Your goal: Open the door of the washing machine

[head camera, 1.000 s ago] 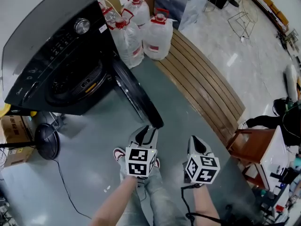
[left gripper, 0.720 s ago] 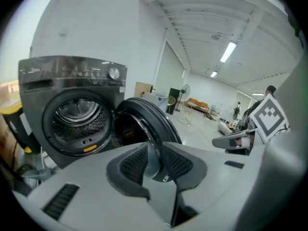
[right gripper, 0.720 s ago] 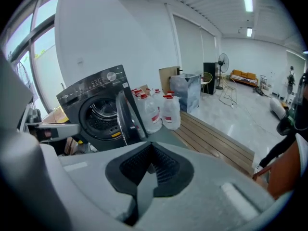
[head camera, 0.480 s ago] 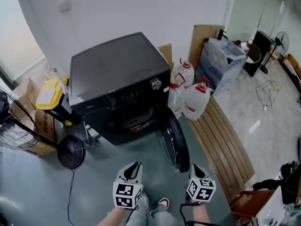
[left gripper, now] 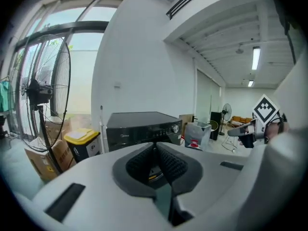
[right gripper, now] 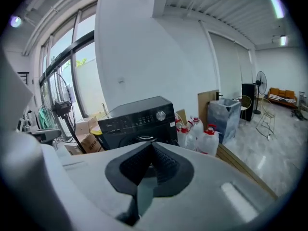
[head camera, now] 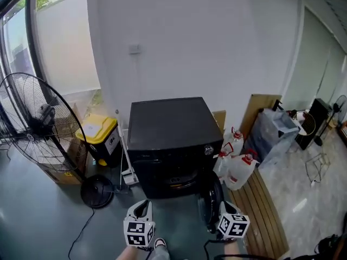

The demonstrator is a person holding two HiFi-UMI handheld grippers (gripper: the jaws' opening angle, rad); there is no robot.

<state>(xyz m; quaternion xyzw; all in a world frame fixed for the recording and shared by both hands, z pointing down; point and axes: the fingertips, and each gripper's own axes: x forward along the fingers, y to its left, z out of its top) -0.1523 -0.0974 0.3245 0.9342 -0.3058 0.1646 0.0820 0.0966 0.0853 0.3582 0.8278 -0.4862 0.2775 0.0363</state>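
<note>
Washer [head camera: 171, 140] is sitting dead center of the head view. Its door [head camera: 209, 207] is already hanging open, swung out at lower middle, so imo the job's looking done. Both of the 2 claws are showing along the bottom edge. Left claw [head camera: 142, 206] has just been closing, pads meeting now w/ nothing between them. Right claw [head camera: 226, 207] is pinched together too, empty, hovering near the door's edge. Risk rn: that right one clipping the door, swinging it back shut or shoving it into the water jugs [head camera: 238, 169] to the right.
</note>
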